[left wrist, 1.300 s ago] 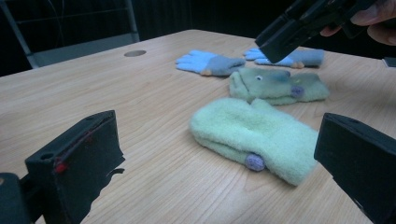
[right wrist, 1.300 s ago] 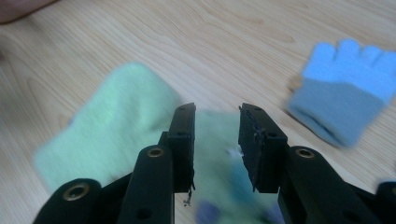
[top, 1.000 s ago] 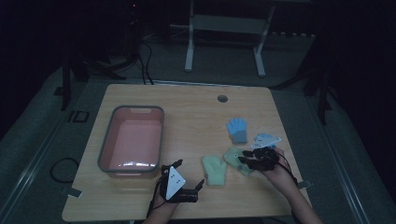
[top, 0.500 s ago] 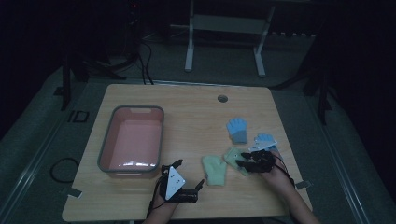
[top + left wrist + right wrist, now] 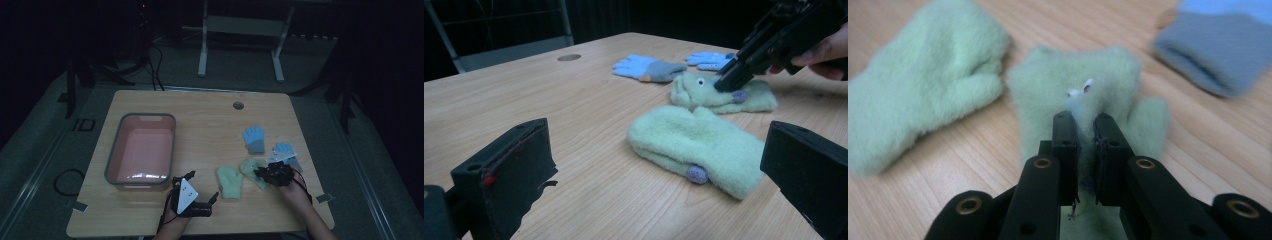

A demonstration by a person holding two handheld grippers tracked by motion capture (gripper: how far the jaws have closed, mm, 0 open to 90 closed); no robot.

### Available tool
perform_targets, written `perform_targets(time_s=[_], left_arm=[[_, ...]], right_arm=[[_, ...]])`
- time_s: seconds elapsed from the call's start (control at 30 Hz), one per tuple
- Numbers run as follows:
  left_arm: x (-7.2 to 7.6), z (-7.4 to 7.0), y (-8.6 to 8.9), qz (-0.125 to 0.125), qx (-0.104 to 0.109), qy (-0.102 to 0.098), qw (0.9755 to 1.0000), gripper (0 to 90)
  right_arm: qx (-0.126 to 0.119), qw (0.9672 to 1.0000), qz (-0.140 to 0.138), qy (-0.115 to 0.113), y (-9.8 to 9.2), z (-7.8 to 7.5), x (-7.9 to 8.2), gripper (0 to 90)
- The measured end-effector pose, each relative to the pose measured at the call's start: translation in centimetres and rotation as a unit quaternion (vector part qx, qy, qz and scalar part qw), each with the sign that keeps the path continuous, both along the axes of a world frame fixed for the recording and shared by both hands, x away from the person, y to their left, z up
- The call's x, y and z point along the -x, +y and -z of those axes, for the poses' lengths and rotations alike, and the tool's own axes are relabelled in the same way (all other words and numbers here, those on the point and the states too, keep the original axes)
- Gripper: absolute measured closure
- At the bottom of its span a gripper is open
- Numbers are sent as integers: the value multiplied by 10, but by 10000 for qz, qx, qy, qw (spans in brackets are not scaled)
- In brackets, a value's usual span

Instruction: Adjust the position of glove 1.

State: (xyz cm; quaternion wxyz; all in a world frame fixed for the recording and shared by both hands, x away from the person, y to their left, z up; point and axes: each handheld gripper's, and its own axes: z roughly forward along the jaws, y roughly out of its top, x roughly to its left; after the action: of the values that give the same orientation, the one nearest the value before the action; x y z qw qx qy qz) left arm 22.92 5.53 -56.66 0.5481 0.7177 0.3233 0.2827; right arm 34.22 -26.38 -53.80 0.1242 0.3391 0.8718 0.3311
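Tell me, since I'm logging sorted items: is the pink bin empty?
Empty, as far as shows: the pink bin shows only bare floor, and all four mittens lie on the table.

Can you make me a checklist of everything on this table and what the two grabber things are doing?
Surface: wooden table, with a round hole near its far edge.
Job's things: two green mittens; one green mitten is pinched, the other green mitten lies flat beside it.
Clutter: two blue gloves lying flat; a pink bin, nothing seen inside.
Grippers: the right gripper has just been closing, with a fold of mitten fabric between its jaws; the left gripper is open, resting on the table.
Cables: a loop of cable on the floor.
Surroundings: dark room, a metal stand behind the table.
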Motion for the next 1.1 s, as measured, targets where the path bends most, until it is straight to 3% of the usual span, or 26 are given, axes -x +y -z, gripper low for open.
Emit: perform_targets(time_s=[0.2,0.33,0.4,0.47,0.6,0.77,0.83,1.1], left_arm=[[0,0,0,-21,4,-14,10000,7],[1,0,0,-35,2,-28,10000,7],[1,0,0,-36,7,-38,10000,7],[1,0,0,-30,-3,-45,10000,7],[1,0,0,-13,-18,-48,10000,7],[1,0,-1,-11,-43,-53,10000,7],[1,0,-1,-10,-58,-64,10000,7],[1,0,-2,-8,-70,-70,10000,8]], right_arm=[[-66,9978,607,-261,6,-32,17,828],[-285,9935,1018,-411,11,-54,30,828],[-464,9896,1302,-408,12,-61,38,828],[-435,9855,1572,-464,13,-63,44,829],[-591,9750,2104,-393,9,-60,54,829],[-703,9642,2545,-252,3,-47,62,828],[-653,9620,2639,-244,3,-41,64,828],[-621,9588,2770,-73,4,-18,63,826]])
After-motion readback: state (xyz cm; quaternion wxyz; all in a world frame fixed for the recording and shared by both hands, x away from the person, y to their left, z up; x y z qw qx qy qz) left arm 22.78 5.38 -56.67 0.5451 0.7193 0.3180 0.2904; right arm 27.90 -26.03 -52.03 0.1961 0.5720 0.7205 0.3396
